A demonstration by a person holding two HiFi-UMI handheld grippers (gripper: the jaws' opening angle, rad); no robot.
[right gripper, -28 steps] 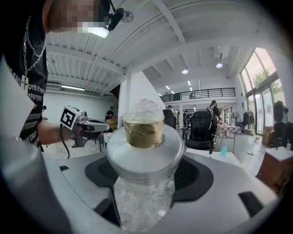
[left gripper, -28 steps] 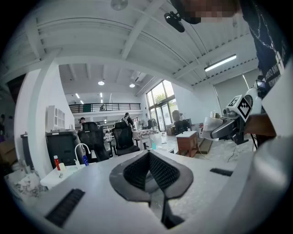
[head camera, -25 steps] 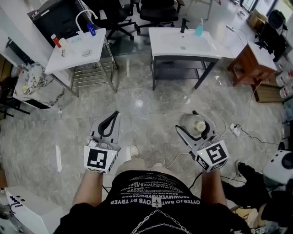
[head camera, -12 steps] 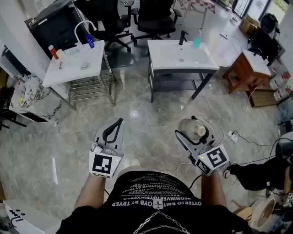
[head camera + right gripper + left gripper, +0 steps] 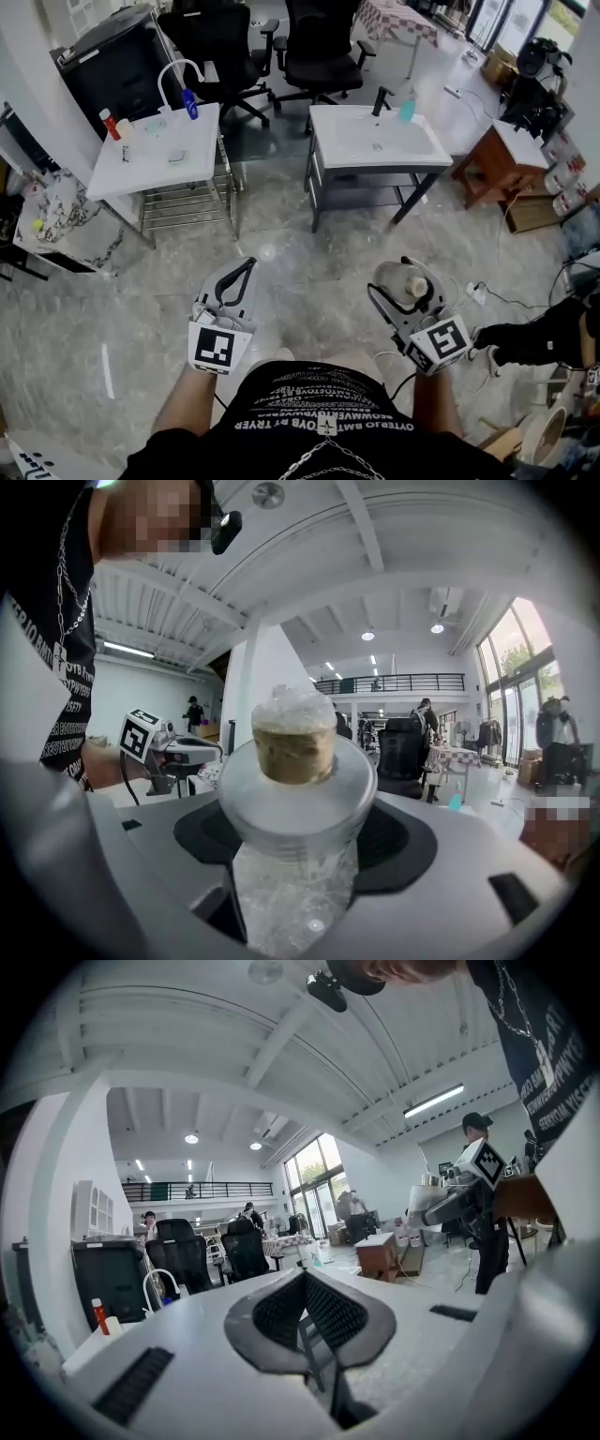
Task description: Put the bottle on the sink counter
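Bottle clamped in right gripper.
Left gripper jaws together, empty; sink counter well apart.

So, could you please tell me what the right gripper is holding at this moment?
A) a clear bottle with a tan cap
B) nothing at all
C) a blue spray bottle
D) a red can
A: the right gripper view shows the right gripper shut on a clear bottle with a tan cap.
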